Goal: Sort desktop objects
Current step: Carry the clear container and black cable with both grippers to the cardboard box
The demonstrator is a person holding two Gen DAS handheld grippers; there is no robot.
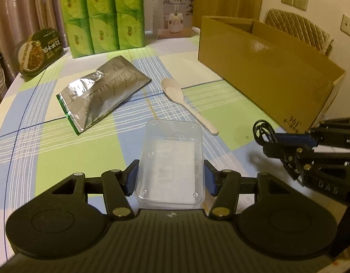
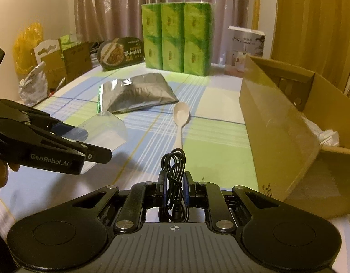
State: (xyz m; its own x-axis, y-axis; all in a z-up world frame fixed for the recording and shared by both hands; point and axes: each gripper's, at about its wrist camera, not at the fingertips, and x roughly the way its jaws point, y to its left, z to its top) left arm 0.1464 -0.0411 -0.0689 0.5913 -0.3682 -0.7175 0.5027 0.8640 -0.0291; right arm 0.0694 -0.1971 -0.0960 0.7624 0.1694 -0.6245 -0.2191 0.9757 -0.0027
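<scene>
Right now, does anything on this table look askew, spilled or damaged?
Nothing is spilled or broken. The silver pouch lies crumpled and slanted across the tablecloth, and the white spoon lies loose beside it. The left gripper holds a clear box; the right gripper holds a coiled black cable.

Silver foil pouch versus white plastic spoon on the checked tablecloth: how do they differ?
The silver foil pouch is broad, crinkled and shiny; the white plastic spoon is slim, smooth and matte. The pouch has a green edge; the spoon is plain white. The pouch lies nearer the green tissue packs, the spoon nearer the open cardboard box. Both lie flat, untouched by either gripper.
</scene>
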